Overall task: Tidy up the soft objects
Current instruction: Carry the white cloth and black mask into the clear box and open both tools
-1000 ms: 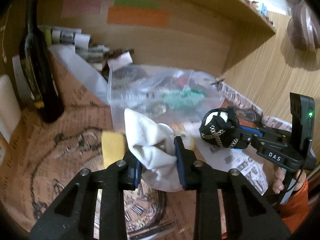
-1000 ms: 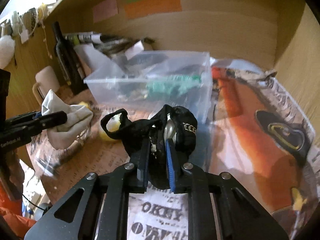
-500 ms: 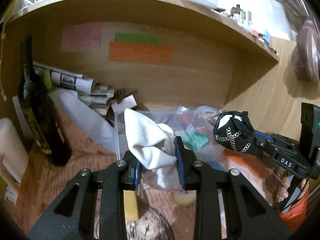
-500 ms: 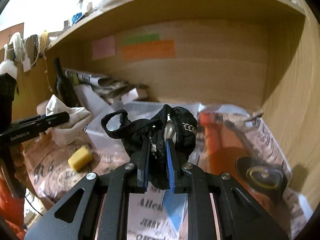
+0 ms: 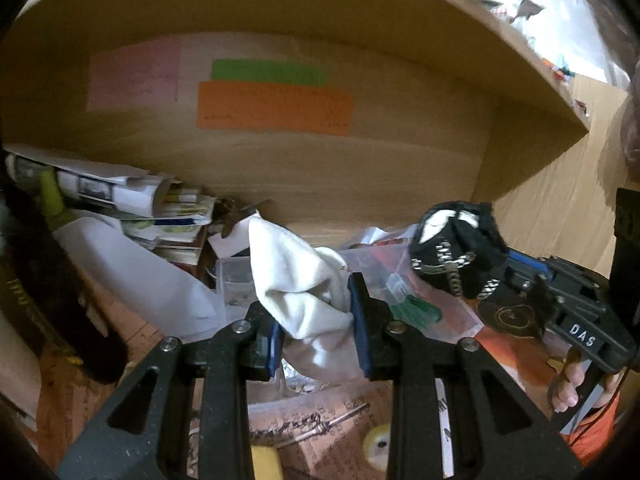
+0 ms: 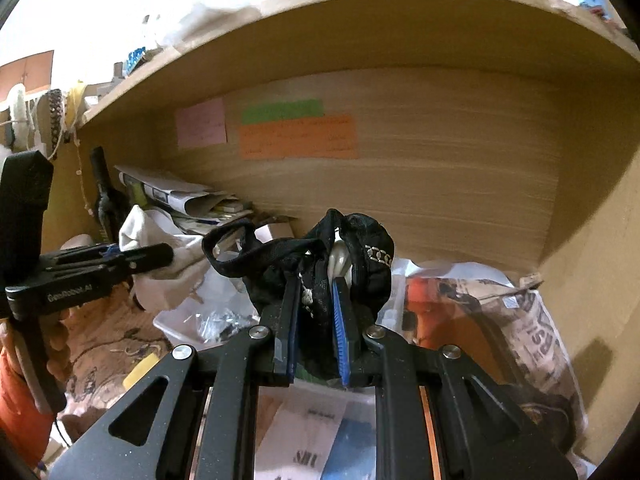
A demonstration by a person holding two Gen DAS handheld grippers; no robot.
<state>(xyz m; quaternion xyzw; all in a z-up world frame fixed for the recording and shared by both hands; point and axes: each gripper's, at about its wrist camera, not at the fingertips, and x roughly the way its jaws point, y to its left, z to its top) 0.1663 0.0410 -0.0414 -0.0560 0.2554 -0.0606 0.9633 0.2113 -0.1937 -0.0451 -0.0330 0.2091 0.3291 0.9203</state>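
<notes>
My left gripper [image 5: 314, 308] is shut on a crumpled white cloth [image 5: 304, 280] and holds it in the air in front of the shelf's back wall. My right gripper [image 6: 316, 300] is shut on a black strappy fabric piece with a silver chain [image 6: 316, 256], also lifted. In the left wrist view the black piece [image 5: 456, 252] hangs to the right of the white cloth. In the right wrist view the white cloth [image 6: 160, 256] sits at the left. A clear plastic box [image 5: 404, 292] with green and small items lies below both.
A dark bottle [image 5: 44, 280] stands at the left, with rolled papers [image 5: 120, 192] behind it. Yellow sponges [image 6: 140, 368] lie on the newspaper-covered surface. The shelf board [image 6: 360, 32] hangs overhead, the wooden side wall [image 6: 592, 280] is at the right.
Both grippers have risen and tilted up with their fabrics still held. The box and sponges have dropped low in view and the shelf underside now fills the top.
</notes>
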